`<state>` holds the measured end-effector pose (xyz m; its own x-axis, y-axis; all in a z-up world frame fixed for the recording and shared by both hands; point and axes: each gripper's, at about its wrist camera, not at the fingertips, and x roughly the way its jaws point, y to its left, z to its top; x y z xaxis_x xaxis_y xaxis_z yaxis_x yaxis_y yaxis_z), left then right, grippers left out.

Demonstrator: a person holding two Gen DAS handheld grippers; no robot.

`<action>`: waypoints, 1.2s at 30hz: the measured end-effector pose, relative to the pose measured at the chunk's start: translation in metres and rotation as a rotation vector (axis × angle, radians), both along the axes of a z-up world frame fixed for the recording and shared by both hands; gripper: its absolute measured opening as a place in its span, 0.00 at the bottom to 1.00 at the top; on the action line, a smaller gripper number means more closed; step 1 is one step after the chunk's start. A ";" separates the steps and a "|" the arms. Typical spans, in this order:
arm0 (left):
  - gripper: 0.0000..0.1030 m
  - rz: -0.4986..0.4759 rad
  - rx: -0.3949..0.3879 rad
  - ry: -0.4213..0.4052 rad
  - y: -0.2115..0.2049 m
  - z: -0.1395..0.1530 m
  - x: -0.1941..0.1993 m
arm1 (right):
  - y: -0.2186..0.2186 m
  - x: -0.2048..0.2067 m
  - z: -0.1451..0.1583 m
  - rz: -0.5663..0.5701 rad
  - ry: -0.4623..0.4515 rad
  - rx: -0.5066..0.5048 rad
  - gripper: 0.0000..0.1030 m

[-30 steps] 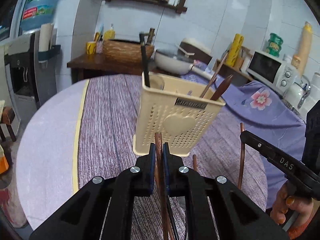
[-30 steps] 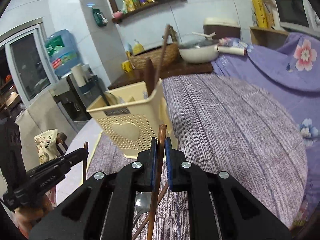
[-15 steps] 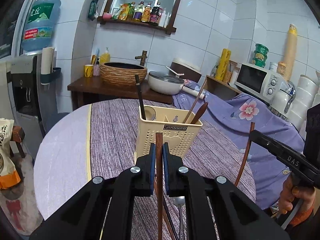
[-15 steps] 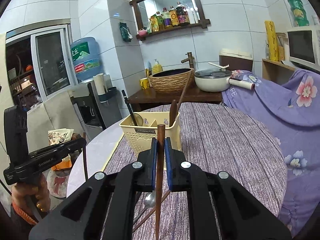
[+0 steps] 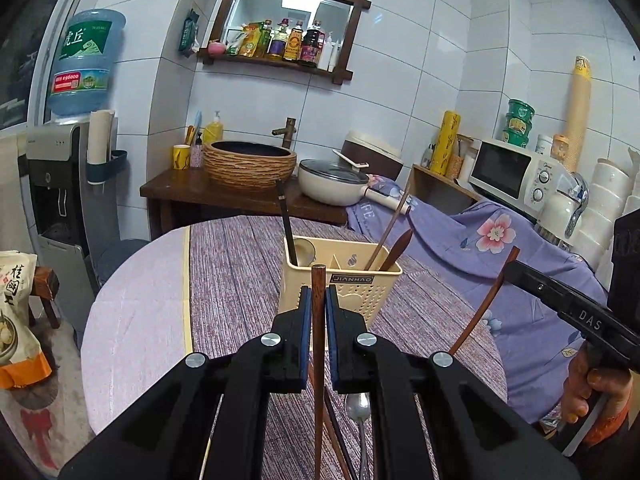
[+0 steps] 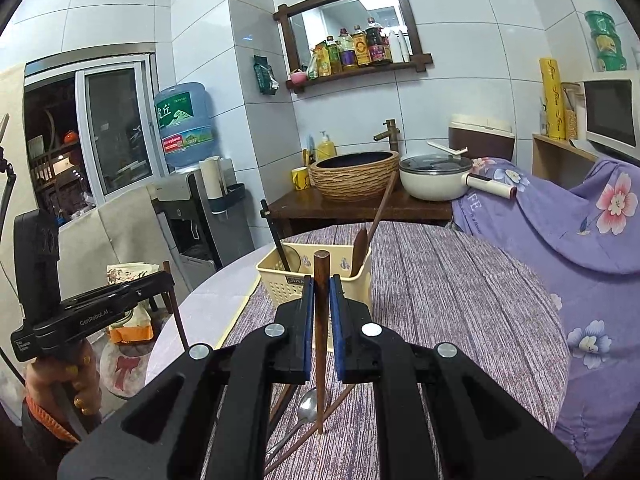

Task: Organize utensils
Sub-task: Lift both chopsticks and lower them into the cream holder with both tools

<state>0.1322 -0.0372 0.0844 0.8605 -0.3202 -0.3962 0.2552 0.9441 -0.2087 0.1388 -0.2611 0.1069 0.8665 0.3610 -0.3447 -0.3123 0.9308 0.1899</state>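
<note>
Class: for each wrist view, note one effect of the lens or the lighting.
Left wrist view: fisheye bends the wall tiles and darkens the corners; the chopstick stays sharp. Right wrist view: the window frame bows, and a ceiling light glares in the mirror.

We read "JIANHAO" on the cream utensil caddy (image 5: 362, 292). To its right, "DAS" marks the right gripper (image 5: 510, 268); to its left, "GenRobot.AI" marks the left gripper (image 6: 166, 280).

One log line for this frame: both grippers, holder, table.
left gripper: shut on brown wooden chopstick | right gripper: shut on second chopstick | cream perforated plastic holder: ahead | steel spoon: on table
</note>
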 end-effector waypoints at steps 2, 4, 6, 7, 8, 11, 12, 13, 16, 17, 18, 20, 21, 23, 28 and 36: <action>0.07 -0.002 0.002 -0.007 0.000 0.004 0.001 | 0.001 0.002 0.003 0.003 -0.004 -0.005 0.08; 0.07 -0.002 0.002 -0.016 0.001 0.009 0.001 | 0.003 0.004 0.008 0.005 -0.010 -0.014 0.08; 0.07 -0.001 0.007 -0.028 0.000 0.014 0.002 | 0.001 0.007 0.011 0.010 -0.014 -0.016 0.08; 0.07 -0.002 0.012 -0.034 -0.001 0.017 0.003 | 0.001 0.008 0.013 0.012 -0.015 -0.017 0.08; 0.07 -0.004 0.015 -0.039 -0.001 0.020 0.004 | 0.001 0.009 0.015 0.015 -0.017 -0.017 0.08; 0.07 -0.007 0.016 -0.050 -0.003 0.029 0.009 | 0.004 0.014 0.026 0.021 -0.030 -0.021 0.08; 0.07 -0.006 0.012 -0.056 -0.003 0.034 0.012 | 0.005 0.016 0.031 0.025 -0.034 -0.023 0.08; 0.07 -0.004 0.011 -0.060 -0.003 0.038 0.015 | 0.006 0.018 0.035 0.029 -0.038 -0.025 0.08; 0.07 -0.014 0.013 -0.080 -0.007 0.059 0.024 | 0.010 0.026 0.054 0.038 -0.061 -0.030 0.08; 0.07 -0.017 0.014 -0.088 -0.008 0.066 0.027 | 0.011 0.029 0.061 0.041 -0.068 -0.029 0.08; 0.07 -0.019 0.015 -0.098 -0.009 0.075 0.030 | 0.012 0.032 0.068 0.042 -0.076 -0.026 0.08; 0.07 -0.017 0.012 -0.122 -0.010 0.094 0.035 | 0.013 0.040 0.085 0.043 -0.095 -0.016 0.08; 0.07 -0.010 0.005 -0.138 -0.009 0.104 0.038 | 0.013 0.045 0.096 0.039 -0.109 -0.004 0.08; 0.07 0.011 -0.003 -0.166 -0.009 0.123 0.045 | 0.013 0.054 0.113 0.029 -0.124 0.009 0.08; 0.07 0.065 -0.036 -0.213 -0.010 0.154 0.069 | 0.017 0.078 0.146 -0.015 -0.180 0.031 0.08; 0.07 0.123 -0.010 -0.179 -0.027 0.121 0.106 | 0.040 0.120 0.122 -0.081 -0.158 -0.025 0.08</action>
<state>0.2378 -0.0644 0.2050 0.9497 -0.2113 -0.2309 0.1718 0.9686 -0.1799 0.2585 -0.2210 0.2291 0.9365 0.2805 -0.2103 -0.2597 0.9580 0.1213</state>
